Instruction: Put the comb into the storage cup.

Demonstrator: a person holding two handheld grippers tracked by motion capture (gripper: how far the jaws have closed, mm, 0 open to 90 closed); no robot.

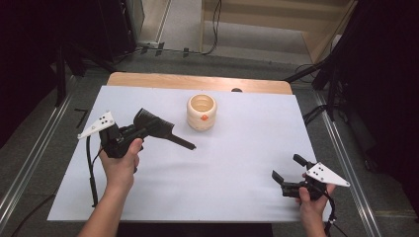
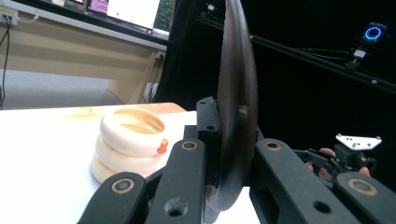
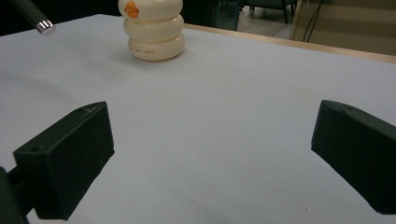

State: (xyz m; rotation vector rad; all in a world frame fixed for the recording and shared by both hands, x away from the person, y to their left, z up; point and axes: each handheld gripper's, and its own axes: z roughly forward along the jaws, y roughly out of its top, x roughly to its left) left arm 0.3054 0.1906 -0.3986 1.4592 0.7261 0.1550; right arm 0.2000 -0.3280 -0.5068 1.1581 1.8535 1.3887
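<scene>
Left gripper (image 1: 129, 134), jaws clamped on a black comb (image 1: 159, 128) whose handle points right and down in the high view, is far nearer the cream ringed cup (image 1: 201, 112) at upper centre than the wide-open right gripper (image 1: 288, 174).

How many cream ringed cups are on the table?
1: the cream ringed cup stands upright near the table's far middle, apart from both grippers. Nothing seems hidden.
</scene>
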